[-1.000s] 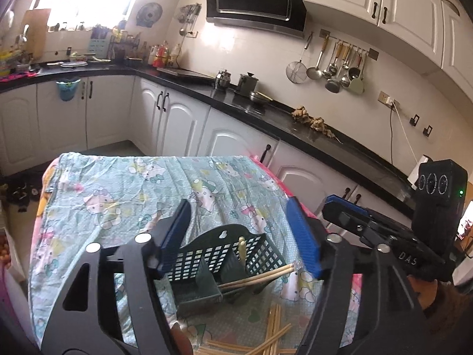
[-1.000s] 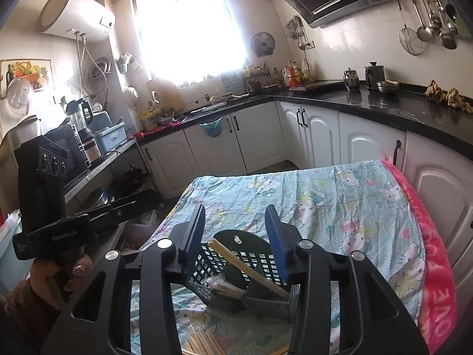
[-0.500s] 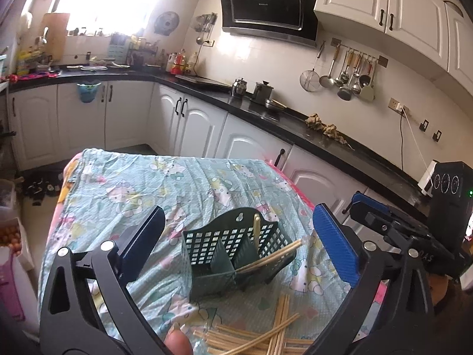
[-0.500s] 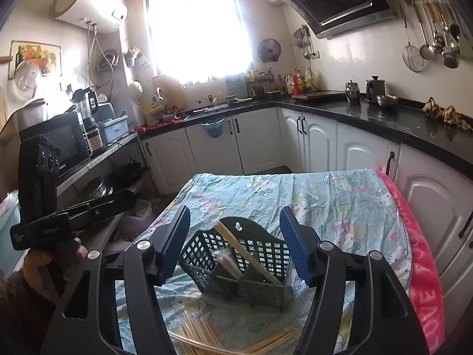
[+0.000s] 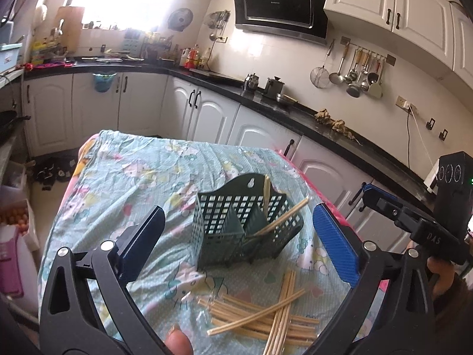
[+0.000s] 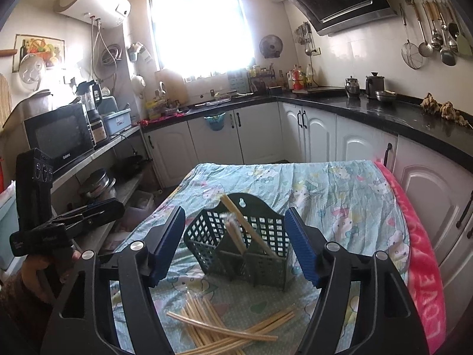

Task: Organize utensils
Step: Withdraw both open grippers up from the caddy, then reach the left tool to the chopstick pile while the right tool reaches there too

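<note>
A dark green slotted utensil basket (image 5: 246,227) stands on the cloth-covered table (image 5: 133,177), with a few wooden chopsticks (image 5: 280,222) leaning in it. Several loose chopsticks (image 5: 266,319) lie in a crossed pile on the cloth in front of it. My left gripper (image 5: 239,245) is open and empty, held above and in front of the basket. In the right wrist view the basket (image 6: 245,245) and the loose chopsticks (image 6: 224,325) show again. My right gripper (image 6: 236,248) is open and empty, its jaws on either side of the basket from farther back.
A pink towel (image 6: 419,266) edges the table's right side. White cabinets and a black counter (image 5: 295,109) run behind and to the right. A shelf with a microwave (image 6: 59,136) and pots stands left. The other hand-held gripper (image 5: 414,224) shows at the right of the left view.
Both grippers have pulled back and up from the basket and opened wider. The loose chopstick pile has come into view in front of the basket.
</note>
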Available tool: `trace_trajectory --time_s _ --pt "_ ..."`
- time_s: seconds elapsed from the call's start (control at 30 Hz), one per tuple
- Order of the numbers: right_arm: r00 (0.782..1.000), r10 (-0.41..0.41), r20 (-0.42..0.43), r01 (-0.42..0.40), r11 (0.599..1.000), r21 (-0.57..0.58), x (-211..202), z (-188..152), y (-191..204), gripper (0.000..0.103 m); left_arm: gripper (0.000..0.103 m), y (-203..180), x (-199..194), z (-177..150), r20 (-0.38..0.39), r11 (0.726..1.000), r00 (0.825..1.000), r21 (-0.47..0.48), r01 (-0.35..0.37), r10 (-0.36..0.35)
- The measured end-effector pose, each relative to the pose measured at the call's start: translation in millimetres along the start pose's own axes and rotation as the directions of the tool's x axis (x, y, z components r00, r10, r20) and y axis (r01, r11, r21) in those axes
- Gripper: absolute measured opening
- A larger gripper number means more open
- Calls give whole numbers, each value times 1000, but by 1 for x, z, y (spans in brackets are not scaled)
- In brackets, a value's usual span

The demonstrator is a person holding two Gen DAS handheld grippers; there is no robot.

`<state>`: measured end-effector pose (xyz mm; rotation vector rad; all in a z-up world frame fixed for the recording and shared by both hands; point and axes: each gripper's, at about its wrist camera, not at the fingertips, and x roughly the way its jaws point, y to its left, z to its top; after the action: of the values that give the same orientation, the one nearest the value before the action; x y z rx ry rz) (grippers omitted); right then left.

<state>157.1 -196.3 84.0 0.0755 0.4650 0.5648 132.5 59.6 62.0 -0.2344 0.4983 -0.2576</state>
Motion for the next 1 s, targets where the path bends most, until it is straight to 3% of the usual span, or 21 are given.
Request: trace_trajectory --time_s 0.67,1.0 --pt "995 -33 -92 33 999 1 0 -48 -6 69 92 5 4 -56 -106 999 994 -22 -37 34" --pt "985 -63 -162 65 998 6 11 -68 -19 69 92 10 13 -82 -182 998 983 -35 -45 38"
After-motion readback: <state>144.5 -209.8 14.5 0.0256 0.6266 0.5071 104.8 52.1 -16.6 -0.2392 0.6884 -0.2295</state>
